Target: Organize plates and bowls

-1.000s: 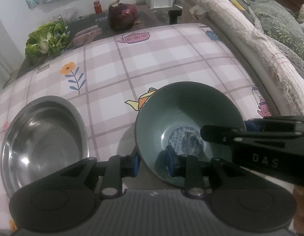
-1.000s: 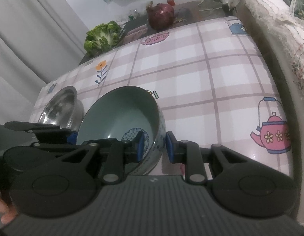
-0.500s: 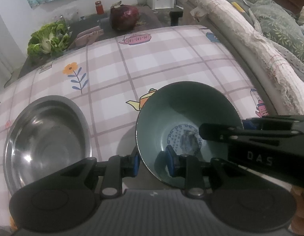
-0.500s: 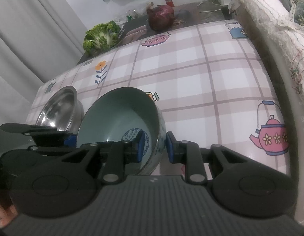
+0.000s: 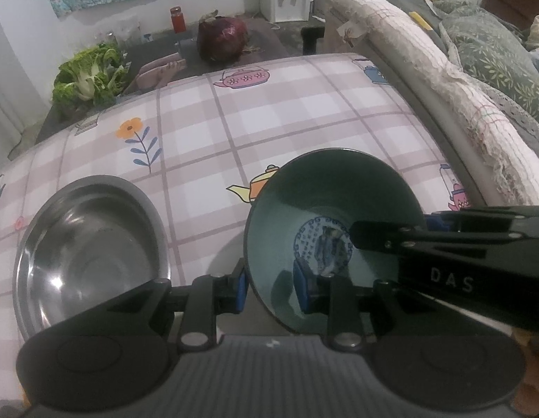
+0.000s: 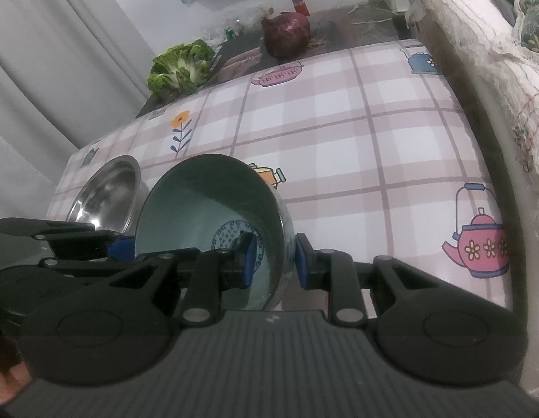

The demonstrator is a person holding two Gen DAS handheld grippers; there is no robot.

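Both grippers were clamped on the same teal ceramic bowl (image 5: 333, 223), one on each side of its rim. The left gripper (image 5: 271, 287) pinched the near-left wall, one blue pad outside and the other inside the bowl. The right gripper (image 6: 272, 261) pinched the opposite wall in the same way, one pad inside, one against the patterned outer face. Neither set of jaws was spread beyond the thickness of the wall.

The bowl looked tilted, and in the right wrist view its base appeared clear of the checked tabletop (image 5: 286, 118); I could not confirm this, as the underside was hidden by the grippers. Judgement: a two-sided hold keeps a heavy, smooth bowl from pivoting on a single rim pinch during carrying.

A stainless steel bowl (image 5: 88, 247) stood on the tabletop just left of the teal bowl, empty, mouth up, apart from it. Judgement: it is the likely stacking target, so the teal bowl would need to travel leftward and be levelled before lowering. Risk: the glazed rim slipping between the pads.
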